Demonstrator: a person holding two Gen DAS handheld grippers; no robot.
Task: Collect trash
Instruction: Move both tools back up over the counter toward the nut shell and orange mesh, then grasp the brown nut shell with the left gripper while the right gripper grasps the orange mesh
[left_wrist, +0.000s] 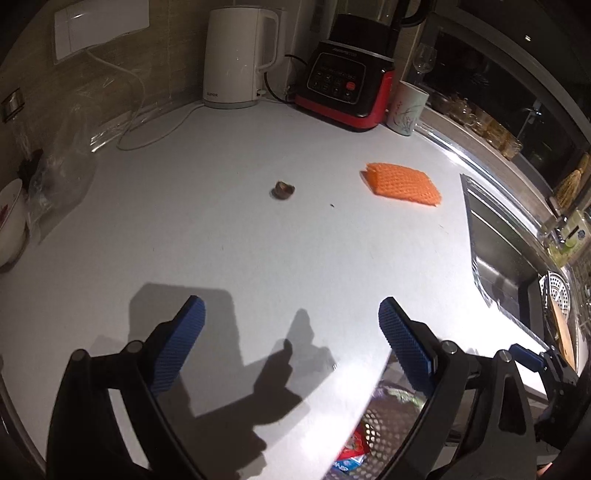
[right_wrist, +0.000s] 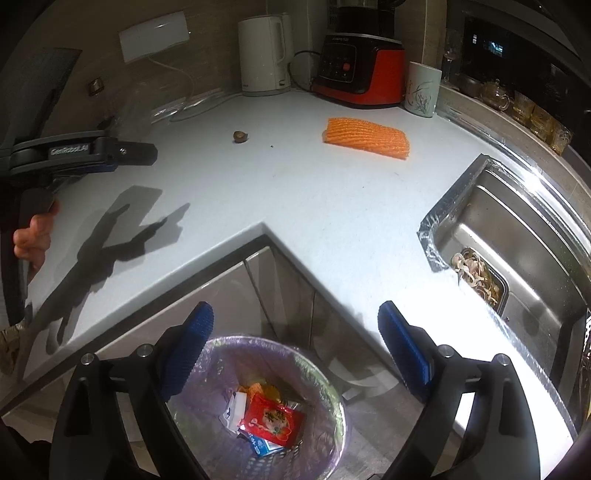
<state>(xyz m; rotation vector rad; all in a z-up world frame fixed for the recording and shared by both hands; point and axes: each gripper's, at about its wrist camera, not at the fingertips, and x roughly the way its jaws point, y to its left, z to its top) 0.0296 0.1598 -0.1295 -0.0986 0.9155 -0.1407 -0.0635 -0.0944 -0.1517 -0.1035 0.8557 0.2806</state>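
An orange foam net (left_wrist: 404, 183) (right_wrist: 367, 137) lies flat on the white counter (left_wrist: 258, 240) (right_wrist: 314, 206), towards the back right. A small brown nut shell (left_wrist: 283, 190) (right_wrist: 240, 136) rests left of it. My left gripper (left_wrist: 291, 325) hovers open over the counter's near part, nothing between its blue pads. My right gripper (right_wrist: 295, 328) is open above the lined trash bin (right_wrist: 334, 391) on the floor. Inside the bin lie a red wrapper (right_wrist: 273, 421) and other scraps. The left gripper's body (right_wrist: 81, 151) shows at the left edge of the right wrist view.
A white kettle (left_wrist: 240, 55), a red-and-black blender base (left_wrist: 347, 85) and a patterned cup (left_wrist: 406, 107) stand along the back wall. A clear plastic bag (left_wrist: 55, 166) and a bowl (left_wrist: 11, 221) sit at the left. A steel sink (right_wrist: 517, 251) holding scraps lies to the right.
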